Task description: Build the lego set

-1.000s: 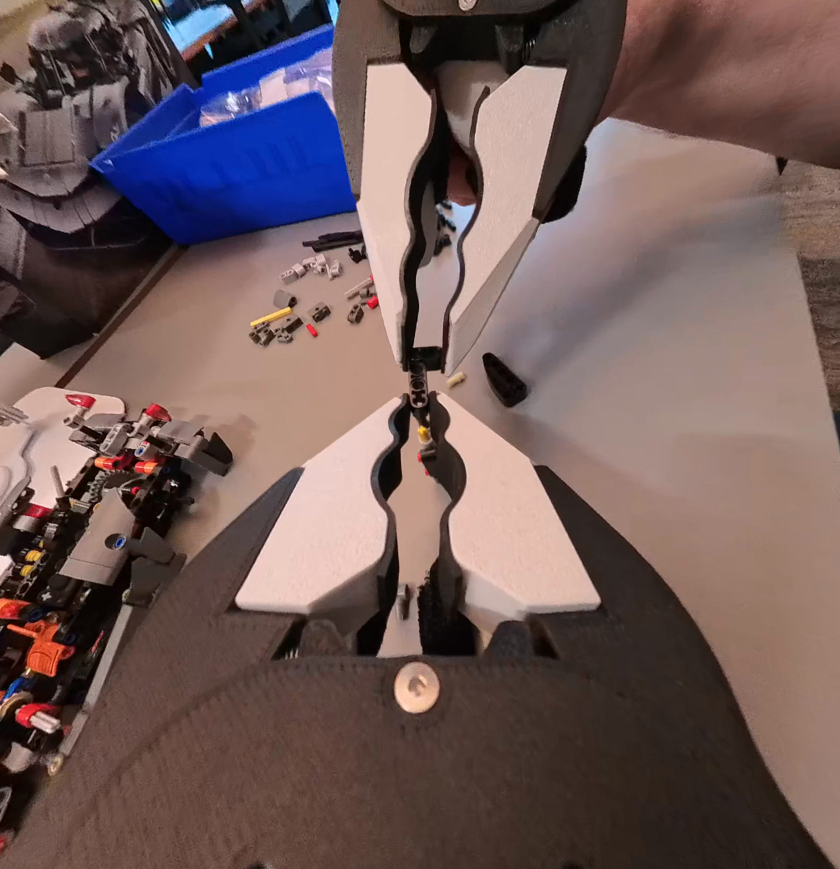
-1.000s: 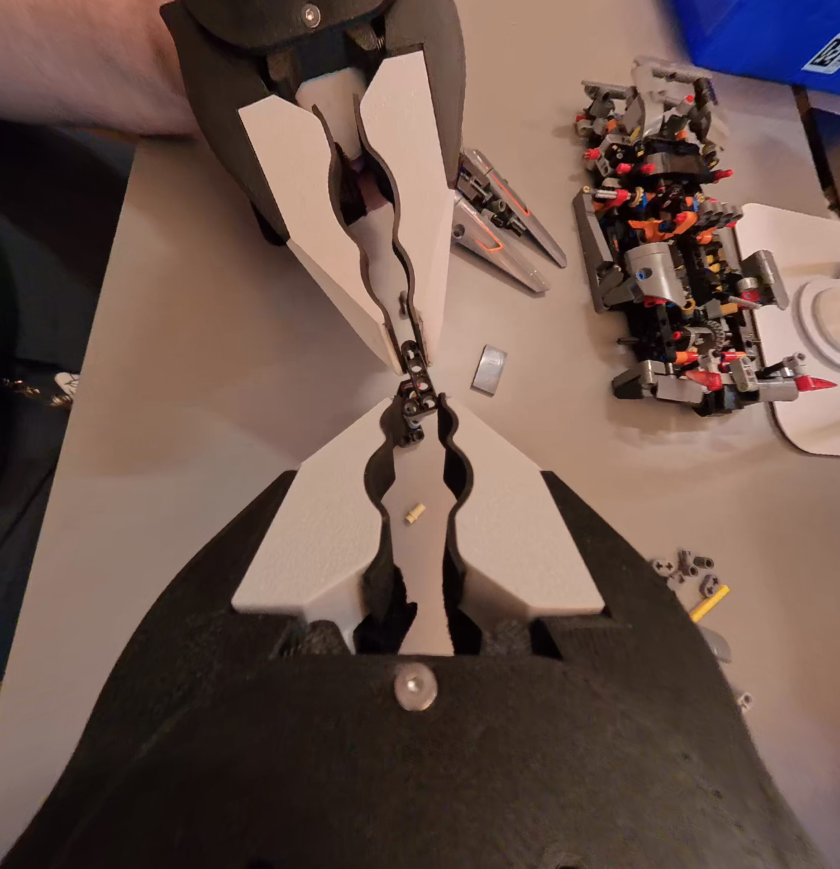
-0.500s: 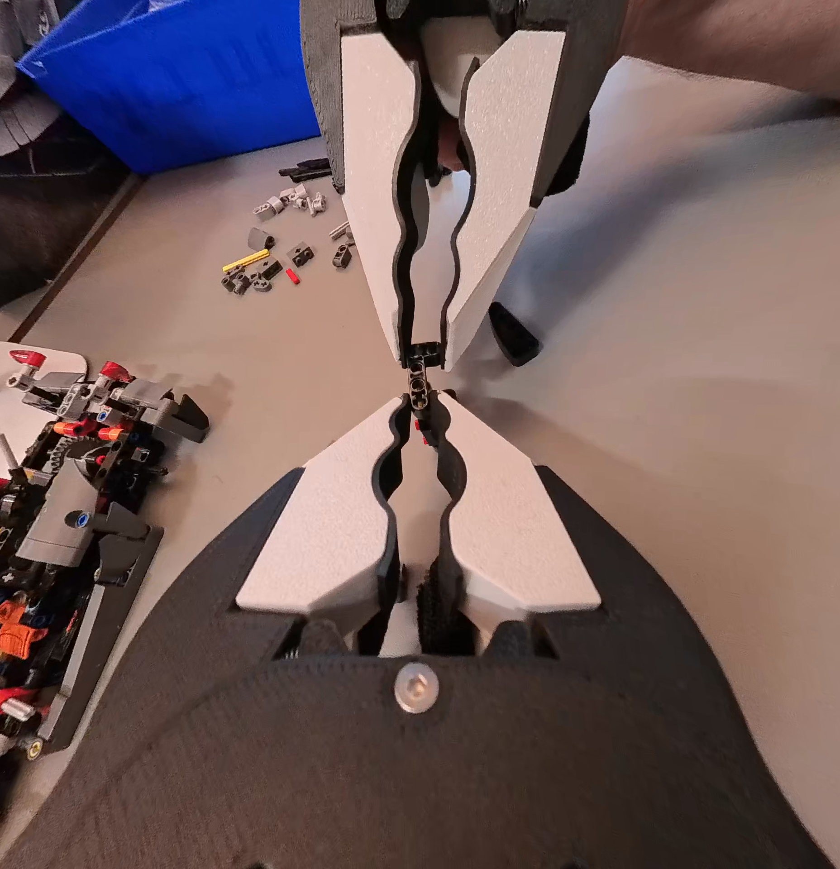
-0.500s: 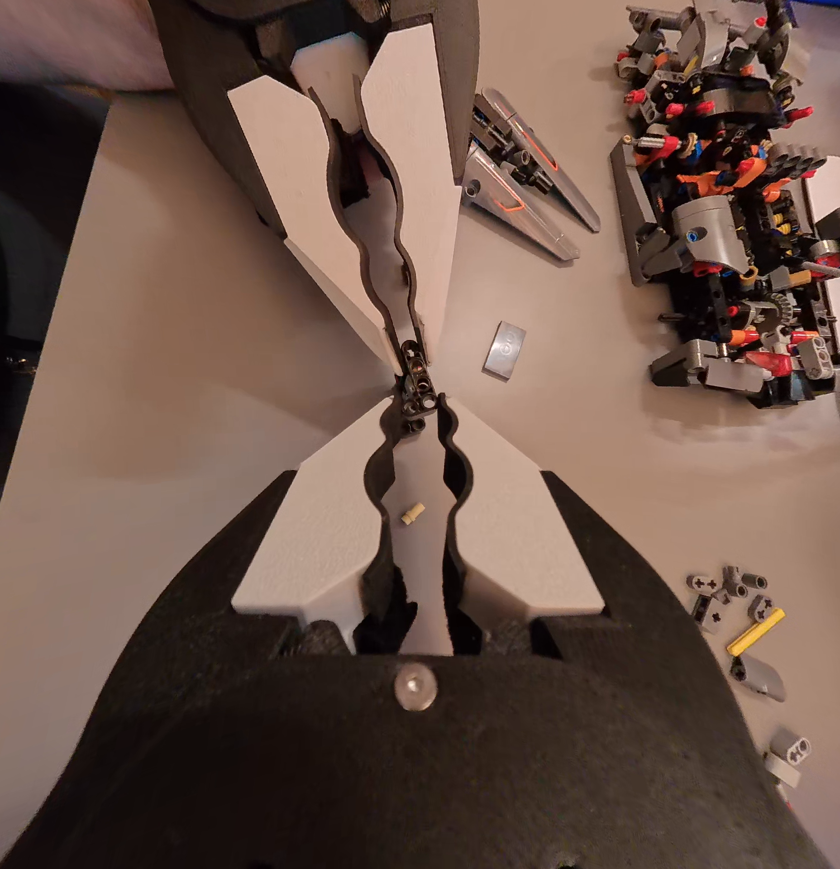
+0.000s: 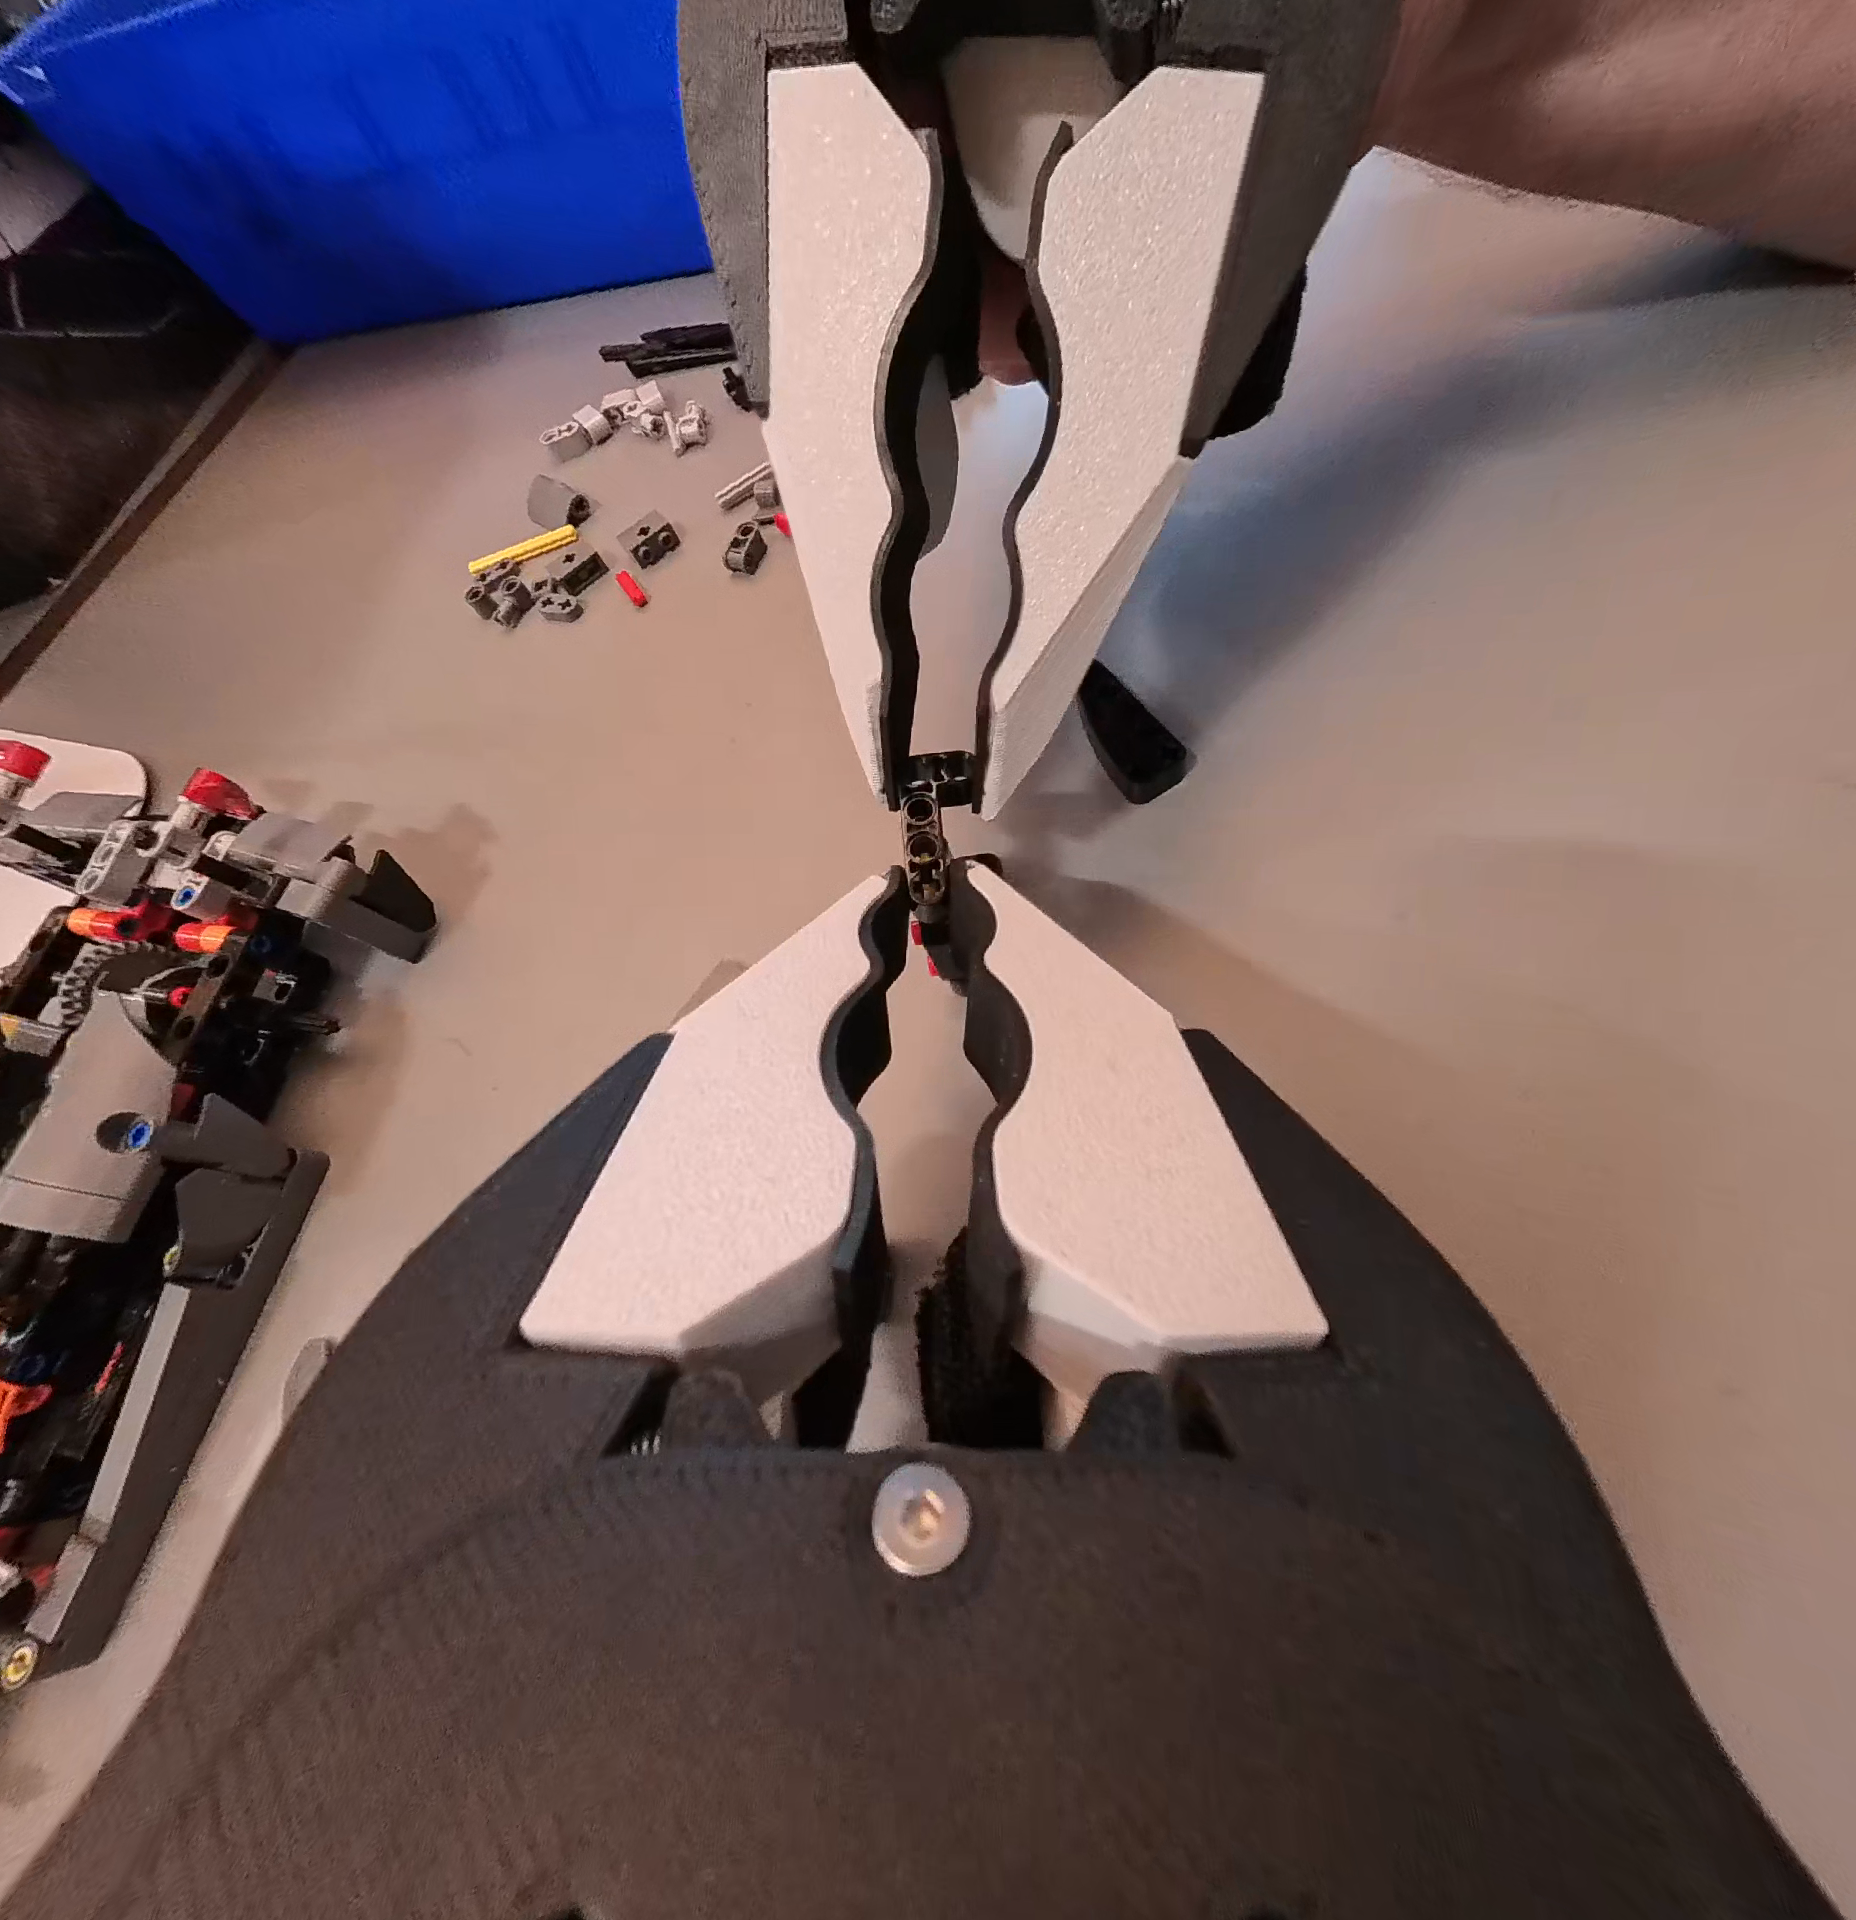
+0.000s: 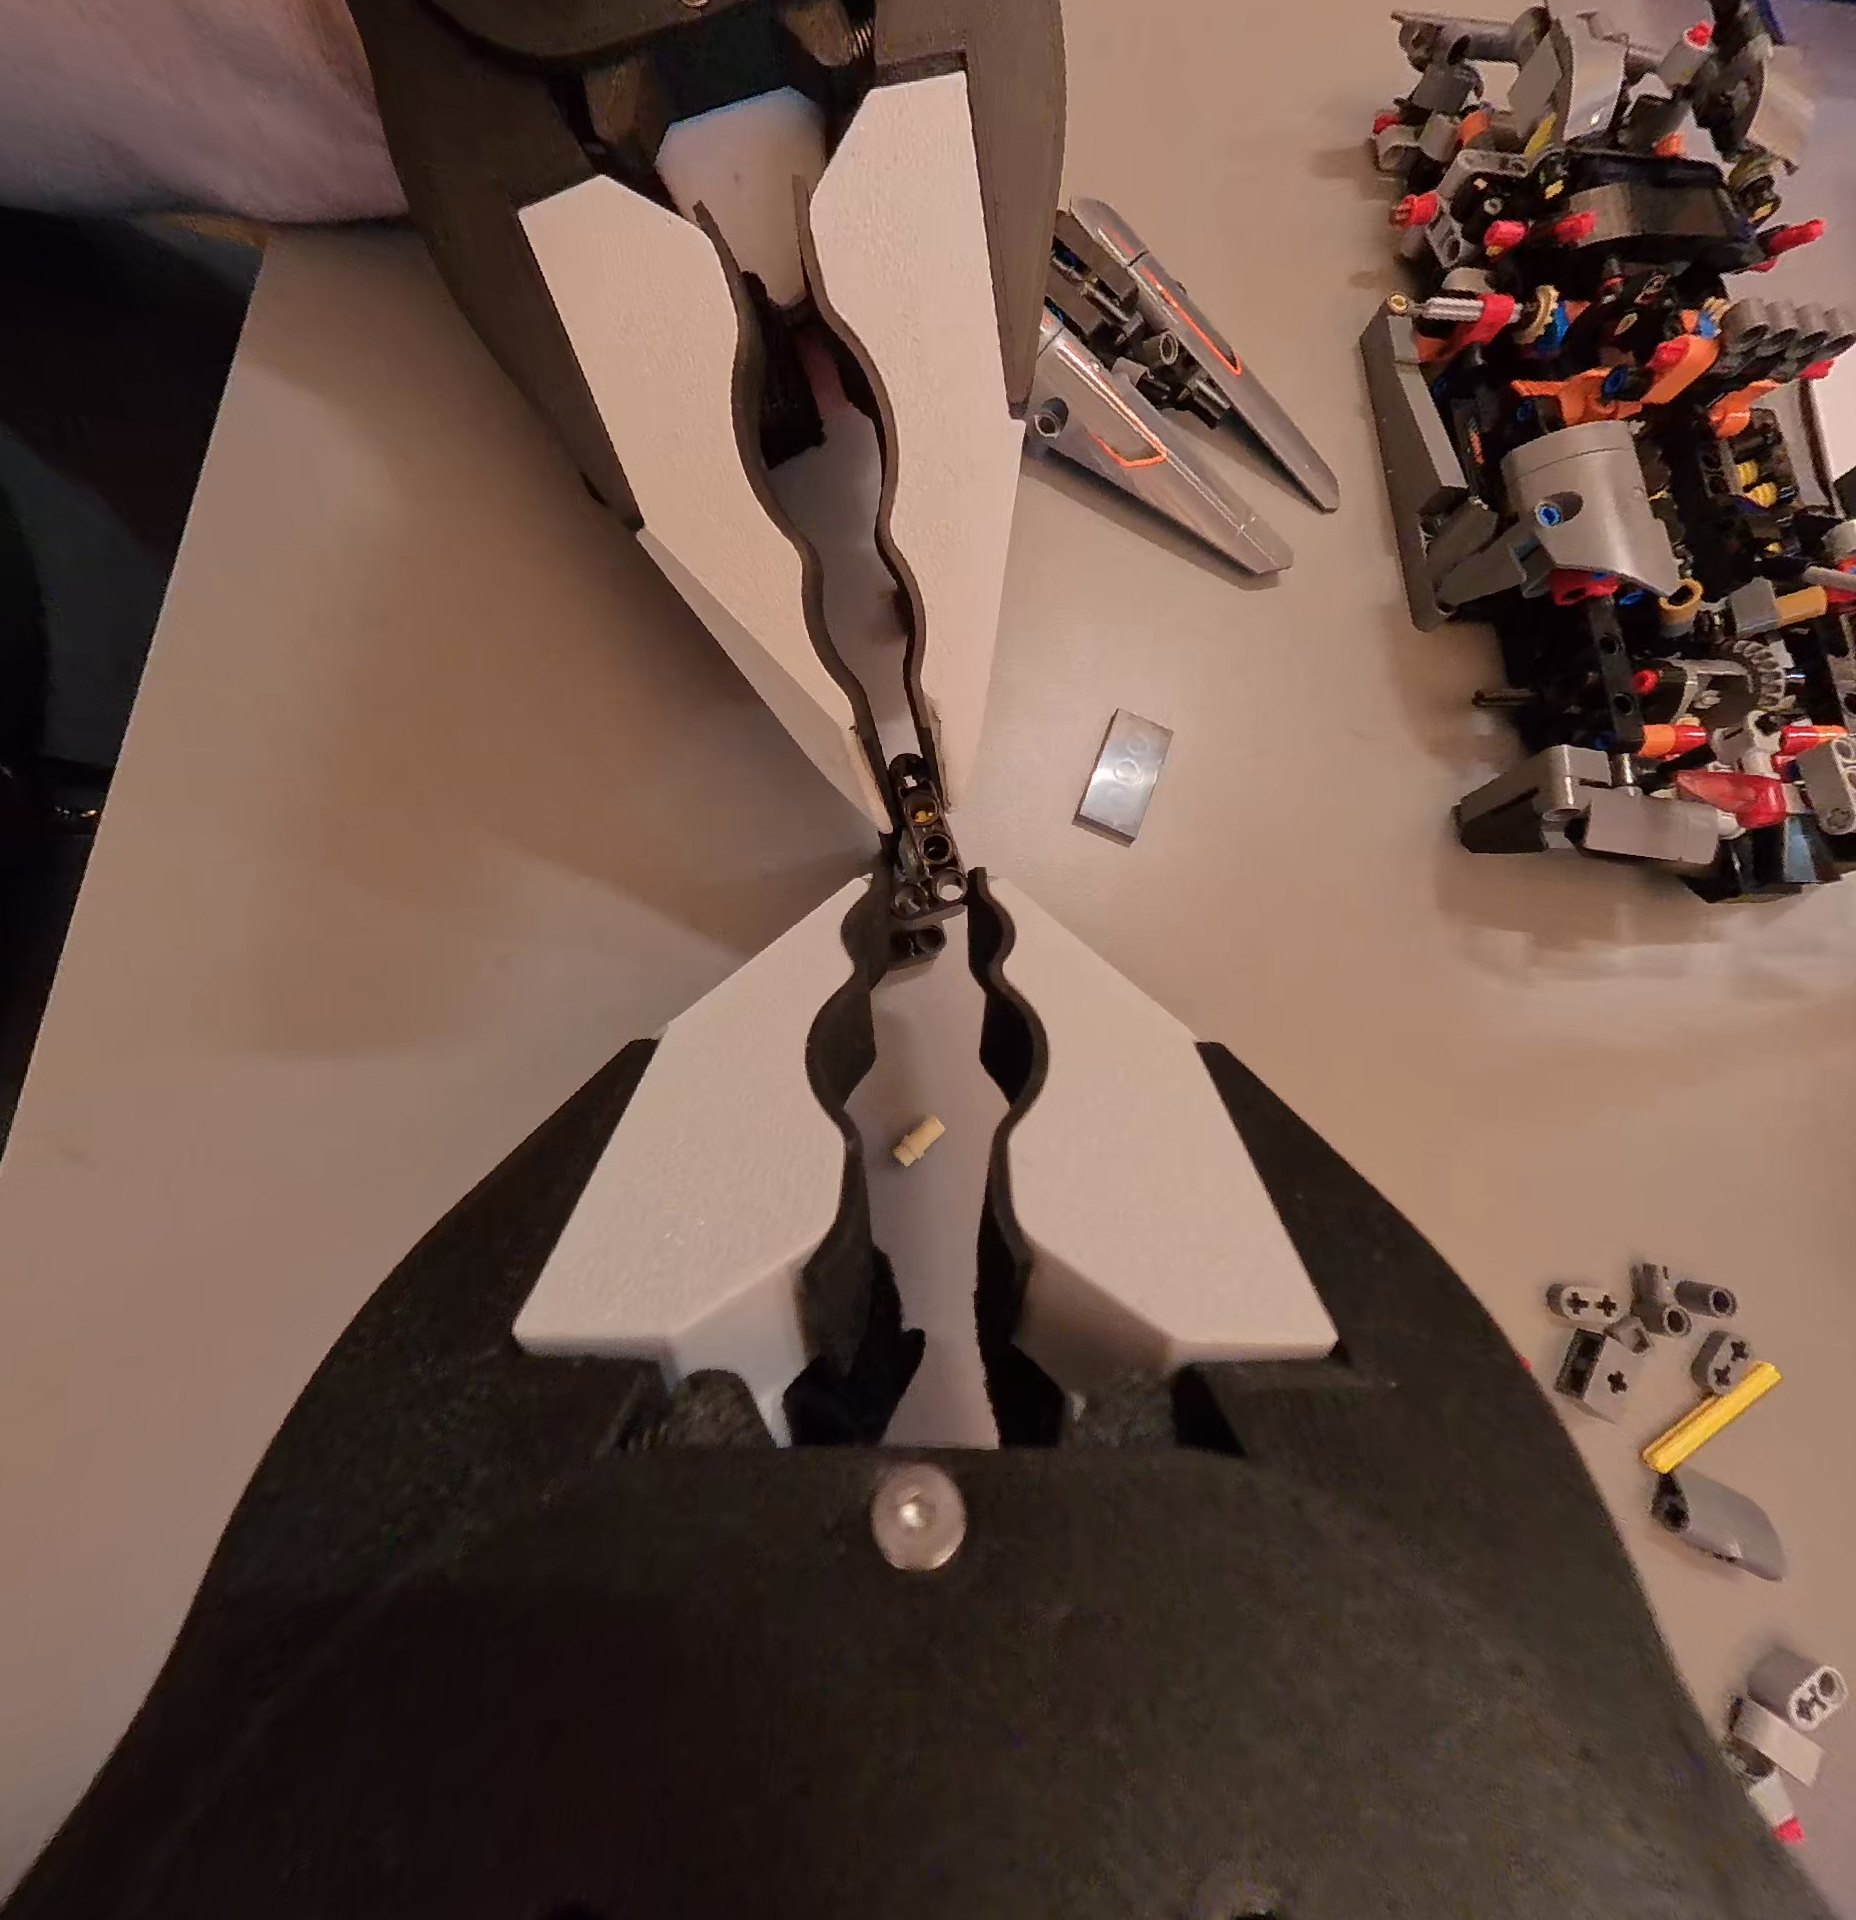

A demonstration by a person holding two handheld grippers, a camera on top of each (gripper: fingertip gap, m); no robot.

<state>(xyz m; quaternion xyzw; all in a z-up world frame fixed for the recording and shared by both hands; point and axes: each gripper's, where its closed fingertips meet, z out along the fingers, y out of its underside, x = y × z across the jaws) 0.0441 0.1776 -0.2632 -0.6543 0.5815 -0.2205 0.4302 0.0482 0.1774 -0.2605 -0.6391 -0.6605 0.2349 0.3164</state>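
I see the table (image 5: 1423, 1039) filling both wrist views, grey and matte. At its far edge in the left view stands a blue bin (image 5: 384, 156).

The half-built model (image 6: 1672, 520) lies to the right in my right view, a dense block of black, grey, red and orange parts, one end resting on a white mat (image 5: 103, 774). Just beside it, toward the centre, lie two pointed silver panels (image 6: 1173, 416), side by side.

My left gripper (image 5: 929, 883) and right gripper (image 6: 929, 894) meet tip to tip above the table. Each is pinched onto the same small black piece (image 5: 926, 836), a short run of holed beams held off the table between them. The left one grips the lower end, where red bits show between its fingers; the right one grips the end with a crosswise beam. Whether the piece is one part or two being pushed together, I cannot tell.

Loose on the table: a black wedge (image 5: 1126, 743) near the right gripper's tip, a grey tile (image 6: 1123, 777) just beside the left gripper's tip, and a scatter of small grey parts (image 5: 612, 520) with a yellow axle (image 5: 524, 549) among them. A tiny tan pin (image 6: 919, 1141) lies on the table under my right gripper's fingers.
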